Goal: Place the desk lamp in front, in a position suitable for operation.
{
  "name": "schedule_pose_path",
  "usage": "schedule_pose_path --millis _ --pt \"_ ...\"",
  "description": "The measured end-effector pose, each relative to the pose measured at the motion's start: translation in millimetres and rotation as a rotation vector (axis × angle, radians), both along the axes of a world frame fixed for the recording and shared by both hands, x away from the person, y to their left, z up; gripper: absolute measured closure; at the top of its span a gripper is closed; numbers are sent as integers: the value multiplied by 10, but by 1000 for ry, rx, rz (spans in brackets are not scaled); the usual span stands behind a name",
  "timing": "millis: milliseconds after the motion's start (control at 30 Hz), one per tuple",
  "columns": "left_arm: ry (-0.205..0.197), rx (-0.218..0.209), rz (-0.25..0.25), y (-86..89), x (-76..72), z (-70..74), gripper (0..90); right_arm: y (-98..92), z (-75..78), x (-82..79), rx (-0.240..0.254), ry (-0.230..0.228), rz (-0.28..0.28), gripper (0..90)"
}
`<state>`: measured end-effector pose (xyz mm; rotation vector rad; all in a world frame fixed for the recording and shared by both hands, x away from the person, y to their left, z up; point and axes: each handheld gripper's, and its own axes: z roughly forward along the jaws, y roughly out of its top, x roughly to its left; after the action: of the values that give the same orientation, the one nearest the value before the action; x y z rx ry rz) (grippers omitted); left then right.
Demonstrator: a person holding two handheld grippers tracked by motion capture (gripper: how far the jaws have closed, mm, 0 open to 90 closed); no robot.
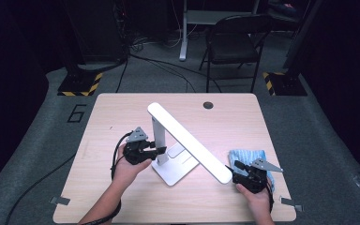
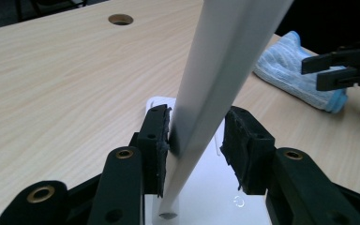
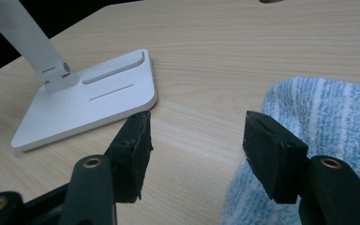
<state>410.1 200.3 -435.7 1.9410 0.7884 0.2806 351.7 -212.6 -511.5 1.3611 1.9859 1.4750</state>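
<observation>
Left gripper [image 2: 194, 150] fingers loose around the lamp's upright [image 2: 206, 108] — right gripper [image 3: 194, 150] fingers wide, empty, beside blue cloth [image 3: 323, 122].

left gripper [image 1: 158, 151]: jaws astride the desk lamp [image 1: 187, 140] post, slightly parted | right gripper [image 1: 236, 165]: jaws apart, empty, beside lamp head

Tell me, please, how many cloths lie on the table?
1. The blue striped cloth lies near the table's right edge, beside the right hand-held gripper. Part of it may be hidden under that gripper.
</observation>
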Motion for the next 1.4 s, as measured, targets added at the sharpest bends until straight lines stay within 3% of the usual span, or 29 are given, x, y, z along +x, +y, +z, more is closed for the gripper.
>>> schedule_pose_path --millis 300,500,667,800,867,1167,1400 --pt "37 -42 -62 -38 -161 -31 602 4 5 -6 4 -7 6 418" --pt "43 -21 -135 -92 -207 -15 622 38 9 -18 -20 -19 17 419" --pt "18 -50 -147 -113 -199 -2 563 99 13 -46 -43 -20 33 419" --pt "-4 -24 -166 -119 -165 35 529 125 13 -57 -48 -11 46 419" --pt "0 -36 -166 -138 -148 47 515 135 16 -62 -45 -11 51 419" --pt "-16 -34 -186 -151 -80 100 558 206 15 -77 -63 -14 77 416" --pt "-28 -41 -229 -199 -42 154 528 231 10 -80 -62 -10 88 416"
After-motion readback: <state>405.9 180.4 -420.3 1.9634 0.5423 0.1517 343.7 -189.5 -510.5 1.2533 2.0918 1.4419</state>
